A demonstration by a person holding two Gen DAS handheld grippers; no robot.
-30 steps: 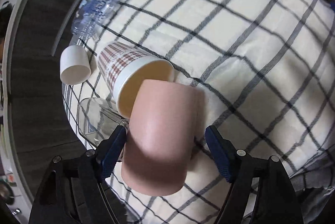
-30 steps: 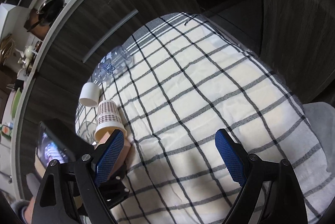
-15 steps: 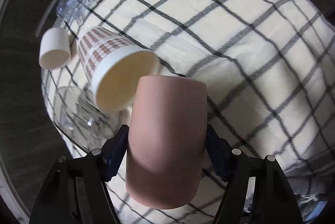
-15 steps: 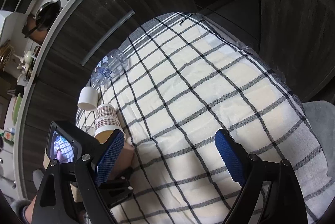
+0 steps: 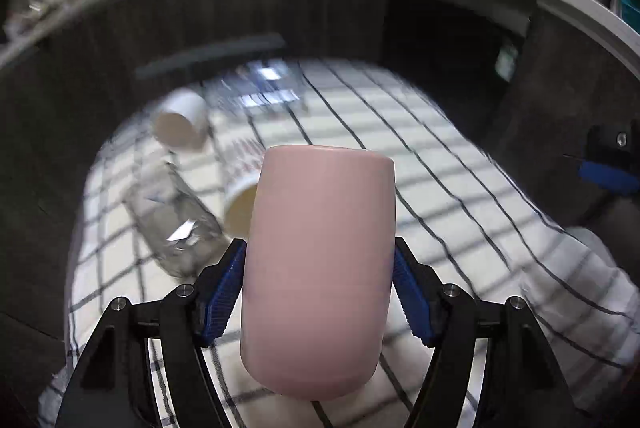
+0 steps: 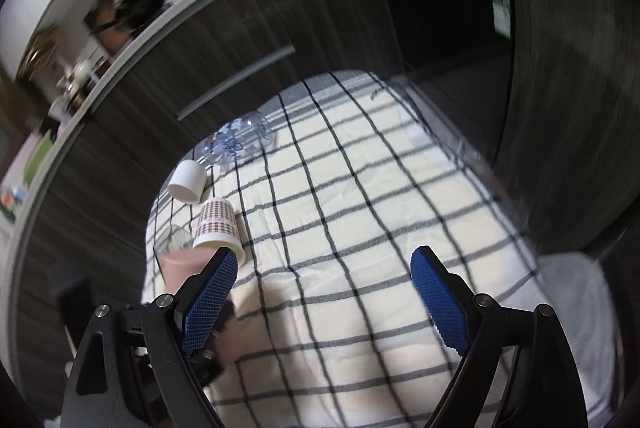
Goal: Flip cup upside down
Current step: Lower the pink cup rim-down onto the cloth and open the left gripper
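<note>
Your left gripper (image 5: pixel 318 292) is clamped on the pink cup (image 5: pixel 320 268), one blue pad on each flank, and it holds the cup clear of the checked cloth (image 5: pixel 460 195) in the lower middle of the left wrist frame. The cup's rounded closed end points toward the camera and its far end points away toward the dark cabinet front (image 5: pixel 280 7), so it reads as lifted and part-way through a turn. From here you cannot tell whether the mouth faces up or down. By my reading the grasp and the lift are done; finishing the rotation and setting the cup mouth-down on the cloth are left.

Your right gripper (image 6: pixel 324 300) stands wide apart with nothing between its pads, low in its own frame over bare cloth.

The left wrist view gives you the grip itself but blurs everything behind it: a white cup (image 5: pixel 182 123) on its side at upper left, a clear bottle (image 5: pixel 172 220) lying at left, and a patterned paper cup (image 5: pixel 244 183) peeking out behind the pink one. The right wrist view sharpens that clutter, showing the paper cup (image 6: pixel 218 226) on its side and a clear printed bottle (image 6: pixel 236 143) near the cloth's far edge. It shows only a sliver of the pink cup (image 6: pixel 178 266) at lower left, behind the left pad, and nothing of the grip on it.
</note>
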